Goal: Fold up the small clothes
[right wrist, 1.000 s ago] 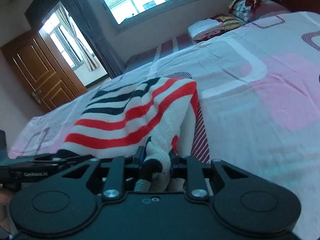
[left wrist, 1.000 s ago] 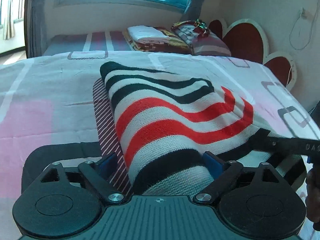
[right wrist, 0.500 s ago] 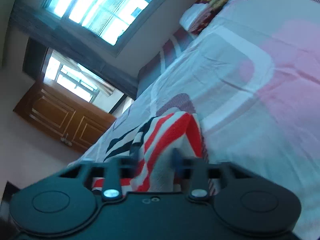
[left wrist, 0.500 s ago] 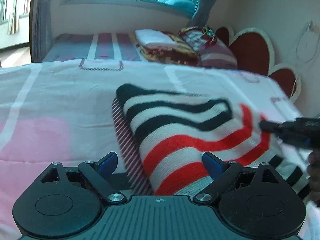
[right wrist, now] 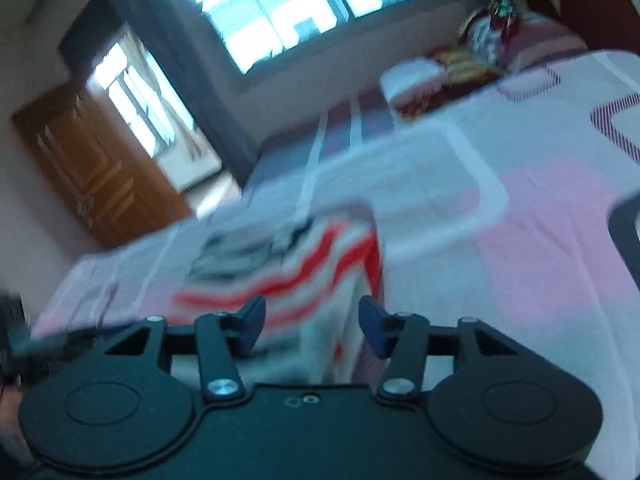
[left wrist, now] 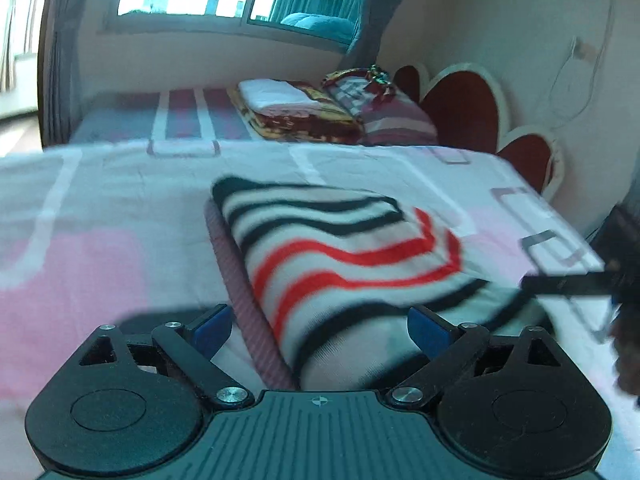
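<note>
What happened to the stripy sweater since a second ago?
The right gripper had pinched the striped sweater; its jaws have just been opening and it has let go. The left gripper, open throughout, has pulled back off the cloth. The sweater stays folded on the bed, and the bedding pile hasn't moved.

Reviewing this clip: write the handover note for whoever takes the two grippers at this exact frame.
Left gripper: open, nothing between its pads, just short of the near edge of the striped sweater.
Right gripper: its jaws have just been opening; no cloth is pinched now, and the sweater lies just beyond its fingers.
Sweater: lies folded into a compact rectangle on the pink and white bedsheet, over a thin-striped patch of the sheet.
Done: the fold looks laid down and let go.
Left: check that the edges line up and smooth it. Whether another fold is needed cannot be told through the blur.
</note>
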